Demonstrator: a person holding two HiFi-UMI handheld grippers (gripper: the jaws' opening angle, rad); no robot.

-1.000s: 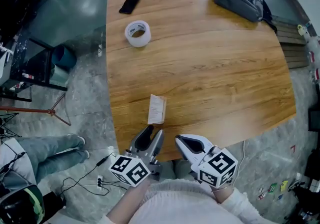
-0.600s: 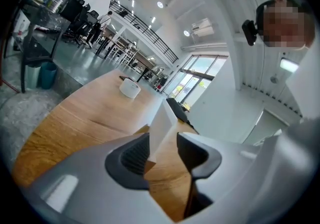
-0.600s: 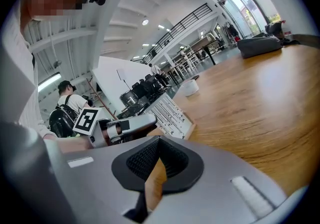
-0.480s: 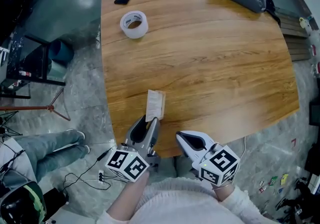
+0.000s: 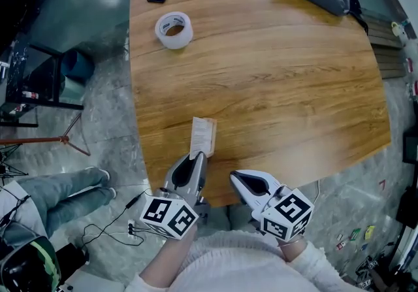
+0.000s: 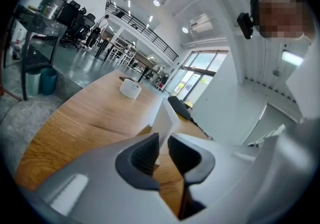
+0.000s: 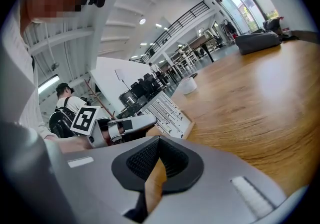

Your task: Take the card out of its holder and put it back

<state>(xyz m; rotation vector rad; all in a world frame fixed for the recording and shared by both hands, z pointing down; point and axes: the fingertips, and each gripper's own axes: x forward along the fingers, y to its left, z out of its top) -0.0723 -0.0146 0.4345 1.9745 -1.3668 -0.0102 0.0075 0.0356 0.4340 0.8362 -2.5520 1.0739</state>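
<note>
Obs. re: grip and alignment.

Item: card holder (image 5: 203,137), a white printed sleeve, lies on the table (image 5: 294,88) near the edge on the person's side. The card can't be told apart from the sleeve in any view.

Left gripper (image 5: 198,158): jaws have just been closing, w/ the holder's near short end between them. In the left gripper view the white edge (image 6: 165,115) stands between the two dark pads (image 6: 145,154), and they appear to pinch it (a thin gap shows lower down, below the sleeve).

Right gripper (image 5: 234,178): jaws pressed together, nothing between them. It sits just to the right of the holder, at the table edge and apart from it. Its own view shows the holder (image 7: 167,110) off to its left, w/ the left gripper on the holder's near end.

Key relation: the holder's long axis runs straight away from the person, approx. in line w/ the left gripper. The far short end is free and points toward table centre.

Judgement: left is the anchoring hand and right is the nearer free one. To draw the card out, it would need to open and come in along that same axis or across the sleeve's right edge. Which end is the open one can't be seen.
</note>
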